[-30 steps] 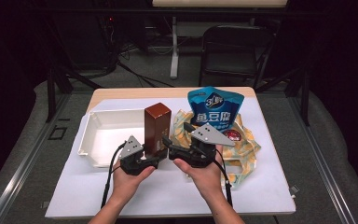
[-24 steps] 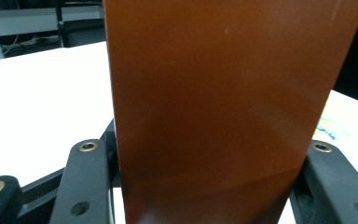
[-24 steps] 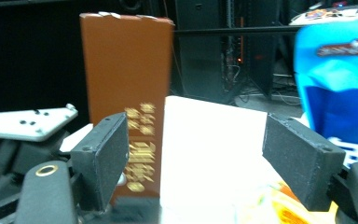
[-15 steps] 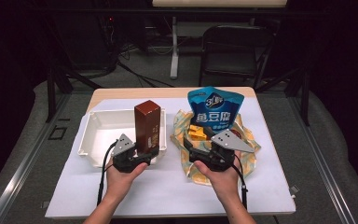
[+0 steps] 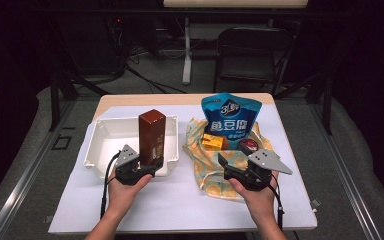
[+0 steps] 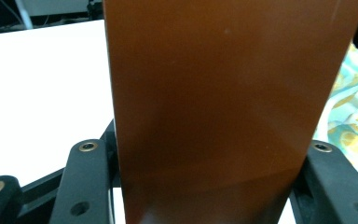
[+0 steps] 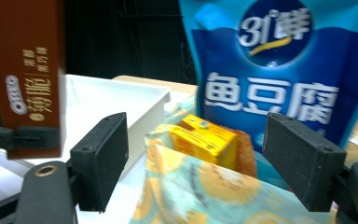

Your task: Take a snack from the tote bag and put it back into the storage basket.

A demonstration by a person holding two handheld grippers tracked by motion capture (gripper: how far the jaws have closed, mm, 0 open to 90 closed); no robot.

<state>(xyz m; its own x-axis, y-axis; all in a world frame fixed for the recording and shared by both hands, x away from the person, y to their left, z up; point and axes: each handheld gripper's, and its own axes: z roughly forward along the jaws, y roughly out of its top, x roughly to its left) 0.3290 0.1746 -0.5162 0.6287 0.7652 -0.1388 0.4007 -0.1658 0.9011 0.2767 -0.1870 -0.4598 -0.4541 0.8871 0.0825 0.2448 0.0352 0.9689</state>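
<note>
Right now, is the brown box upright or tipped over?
Upright. The brown box stands tall on end, clamped low by the left gripper at the white tray's front rim.

Dark room, light falls mostly on the table (image 5: pixel 290 150), pale wood top under a white sheet. Black folding chair (image 5: pixel 252 55) behind it, upper right of centre. White table leg (image 5: pixel 186 50) and loose cables (image 5: pixel 145 75) at top centre. Grey carpet floor (image 5: pixel 340 130), metal floor rail (image 5: pixel 25 172) at lower left.

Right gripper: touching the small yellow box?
Apart. In the right gripper view the right gripper stands with jaws wide open, and the yellow box lies beyond the pads, clear of both.
</note>
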